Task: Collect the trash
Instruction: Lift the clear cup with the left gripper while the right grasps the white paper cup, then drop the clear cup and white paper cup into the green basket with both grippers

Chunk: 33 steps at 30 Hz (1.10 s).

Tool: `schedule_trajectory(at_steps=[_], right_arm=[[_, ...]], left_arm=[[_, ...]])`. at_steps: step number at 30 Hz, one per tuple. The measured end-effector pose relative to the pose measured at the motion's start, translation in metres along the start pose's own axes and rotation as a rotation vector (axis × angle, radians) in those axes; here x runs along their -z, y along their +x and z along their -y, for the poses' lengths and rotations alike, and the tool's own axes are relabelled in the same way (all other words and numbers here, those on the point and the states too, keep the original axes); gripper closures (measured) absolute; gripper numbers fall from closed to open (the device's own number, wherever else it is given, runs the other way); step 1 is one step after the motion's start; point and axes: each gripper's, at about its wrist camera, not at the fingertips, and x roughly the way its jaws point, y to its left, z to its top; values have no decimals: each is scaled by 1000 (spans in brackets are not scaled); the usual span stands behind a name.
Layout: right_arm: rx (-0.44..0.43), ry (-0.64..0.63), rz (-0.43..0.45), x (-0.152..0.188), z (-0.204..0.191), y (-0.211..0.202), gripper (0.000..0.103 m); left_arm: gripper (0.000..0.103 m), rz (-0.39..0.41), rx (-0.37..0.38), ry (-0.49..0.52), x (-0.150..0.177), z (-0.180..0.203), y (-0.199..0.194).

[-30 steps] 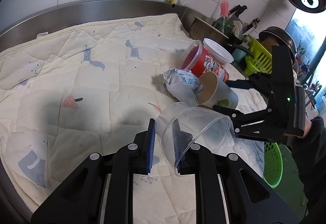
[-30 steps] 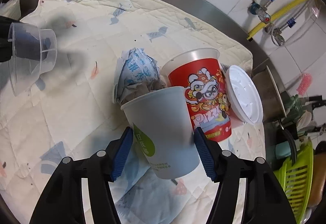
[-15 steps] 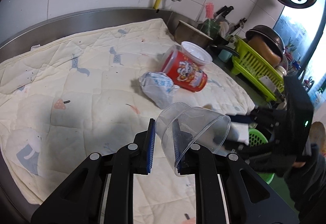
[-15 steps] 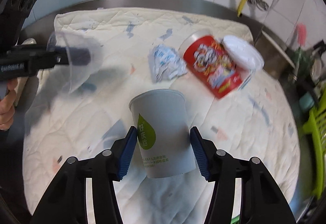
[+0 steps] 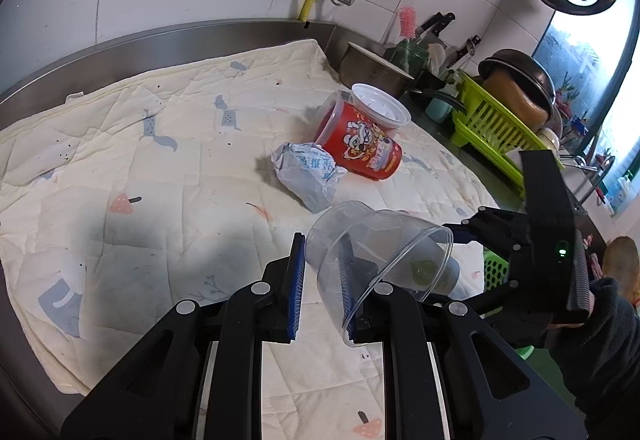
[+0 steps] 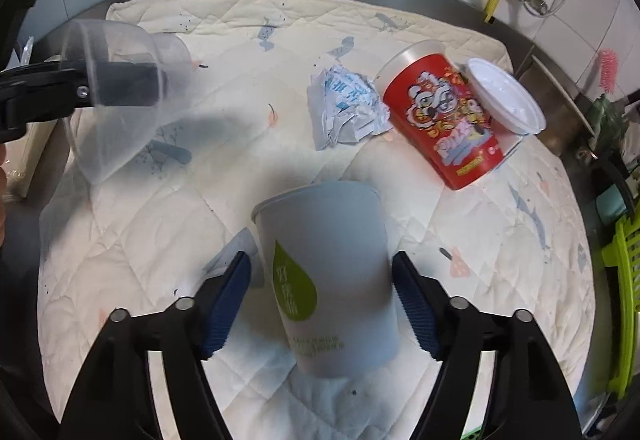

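Note:
My left gripper (image 5: 322, 288) is shut on the rim of a clear plastic cup (image 5: 384, 252), held above the quilted cloth; it also shows at the left of the right wrist view (image 6: 120, 95). My right gripper (image 6: 322, 304) is shut on a white paper cup with a green leaf mark (image 6: 328, 280), lifted off the cloth; the cup shows through the clear cup in the left wrist view (image 5: 434, 270). A crumpled paper wrapper (image 5: 310, 175) (image 6: 346, 107) and a red tub on its side (image 5: 360, 143) (image 6: 440, 111) with a white lid (image 6: 506, 99) lie on the cloth.
The cream quilted cloth (image 5: 140, 167) covers a steel counter against a tiled wall. A steel pot (image 5: 372, 69), knives and a green dish rack (image 5: 492, 119) stand at the right. A green basket (image 5: 496, 272) sits below the counter's right edge.
My right gripper has lifted the paper cup away from the wrapper and tub and drawn back toward the counter's near right edge. My left gripper has also risen, still holding the clear cup.

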Motion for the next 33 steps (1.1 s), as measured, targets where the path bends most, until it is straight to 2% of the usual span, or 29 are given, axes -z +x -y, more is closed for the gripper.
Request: schedule_trajectory(at_steps=[3, 7, 12, 16, 20, 26, 30, 33], right_arm=[[7, 1, -6, -1, -2, 8, 38], [16, 23, 30, 2, -2, 2, 40], [11, 114, 88, 20, 5, -26, 41], [40, 202, 127, 49, 18, -58, 41], [122, 326, 131, 100, 45, -92, 40], [262, 525, 64, 200, 99, -120, 40], [322, 647, 7, 259, 126, -121, 39], [335, 742, -20, 299, 144, -118, 39]], left_arm=[[87, -5, -2, -6, 1, -2, 2], [87, -13, 1, -3, 3, -2, 3], [87, -14, 19, 20, 3, 11, 2], [87, -26, 54, 69, 6, 39, 6], [87, -44, 104, 121, 9, 77, 13], [87, -84, 201, 202, 22, 142, 32], [87, -141, 263, 259, 37, 192, 56], [87, -192, 299, 299, 52, 228, 78]])
